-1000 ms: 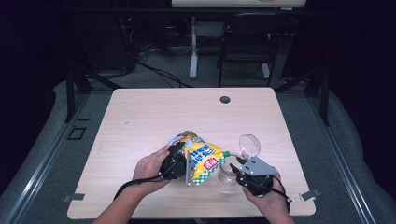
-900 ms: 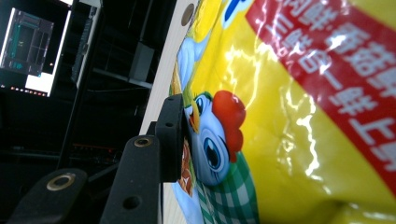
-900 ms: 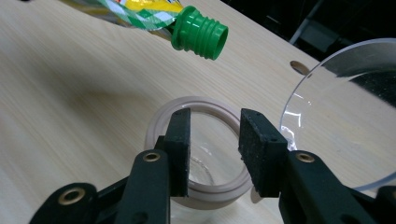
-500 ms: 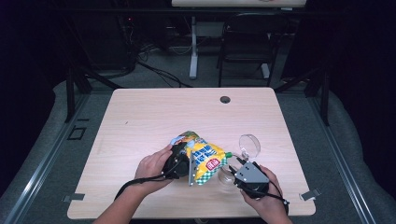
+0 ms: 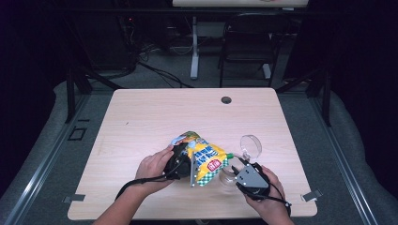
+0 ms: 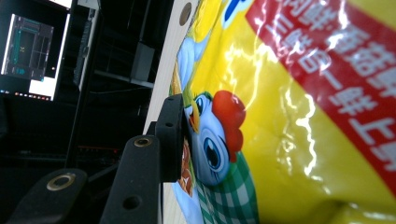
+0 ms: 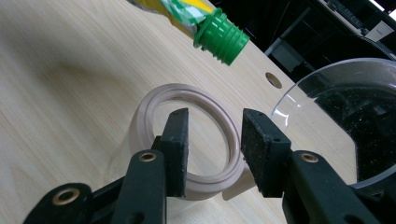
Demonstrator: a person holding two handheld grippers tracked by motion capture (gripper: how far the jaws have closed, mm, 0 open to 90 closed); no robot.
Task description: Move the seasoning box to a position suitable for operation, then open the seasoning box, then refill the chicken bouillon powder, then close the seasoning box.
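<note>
A black office chair [image 5: 248,47] stands behind the table [image 5: 155,117], cables [image 5: 155,70] lie on the floor, and a lit monitor [image 6: 30,56] is at one side.

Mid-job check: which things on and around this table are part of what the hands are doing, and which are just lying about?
In the job:
- yellow spouted pouch, clamped by the left gripper
- its green spout, tilted over the jar
- clear jar, right gripper open at its rim
- clear lid, beside the jar

Lying about:
- table grommet hole
- chair behind the table
</note>
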